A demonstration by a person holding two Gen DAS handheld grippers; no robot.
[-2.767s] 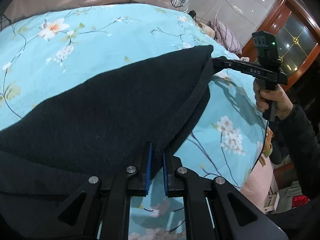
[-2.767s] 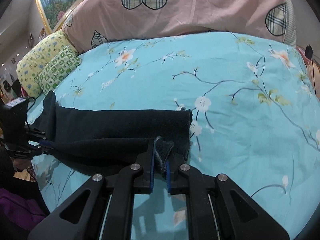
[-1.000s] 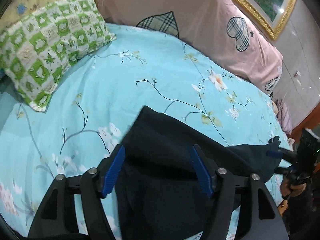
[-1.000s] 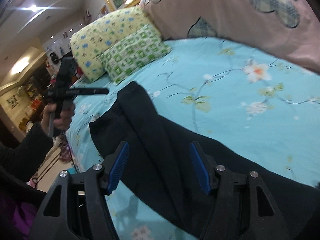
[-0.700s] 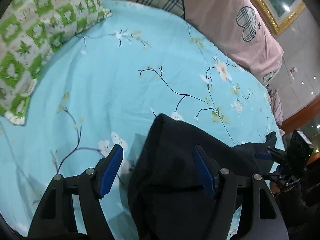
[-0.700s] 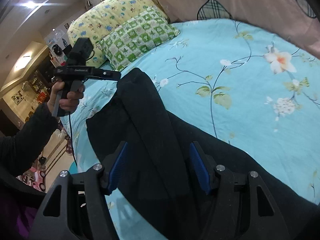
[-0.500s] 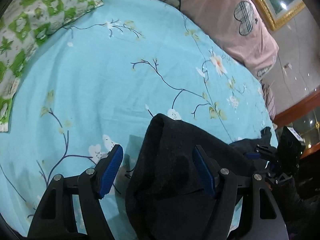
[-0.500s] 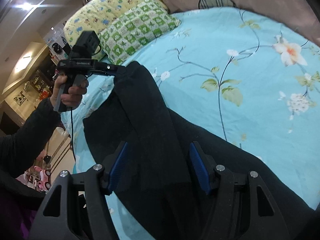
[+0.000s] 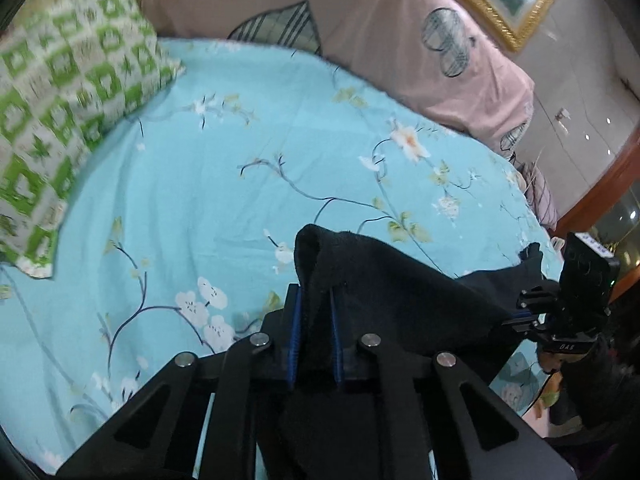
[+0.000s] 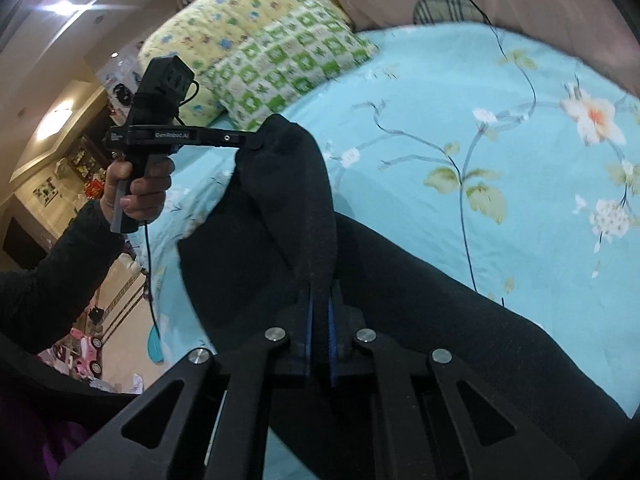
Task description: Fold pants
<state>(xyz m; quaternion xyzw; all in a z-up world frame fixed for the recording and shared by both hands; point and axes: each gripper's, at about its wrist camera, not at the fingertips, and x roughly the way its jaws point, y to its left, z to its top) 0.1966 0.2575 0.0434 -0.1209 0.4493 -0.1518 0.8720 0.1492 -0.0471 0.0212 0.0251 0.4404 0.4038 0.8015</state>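
The black pants (image 9: 400, 296) lie on the light blue floral bedsheet (image 9: 224, 184). My left gripper (image 9: 314, 316) is shut on a raised fold of the pants at their left end. My right gripper (image 10: 319, 312) is shut on another fold of the pants (image 10: 420, 320), which also spread to the right in this view. The cloth stretches between the two grippers and is lifted off the sheet there. Each gripper shows in the other's view: the right one (image 9: 524, 320) and the left one (image 10: 256, 145).
A green checked pillow (image 9: 52, 92) and a yellow patterned pillow (image 10: 208, 28) lie at the left head of the bed. A pink quilt with plaid hearts (image 9: 400, 40) runs along the back. The bed edge and floor clutter (image 10: 92, 352) are at the left.
Both grippers were open over the pants a second ago. Both have now closed on folds of the cloth and lifted them.
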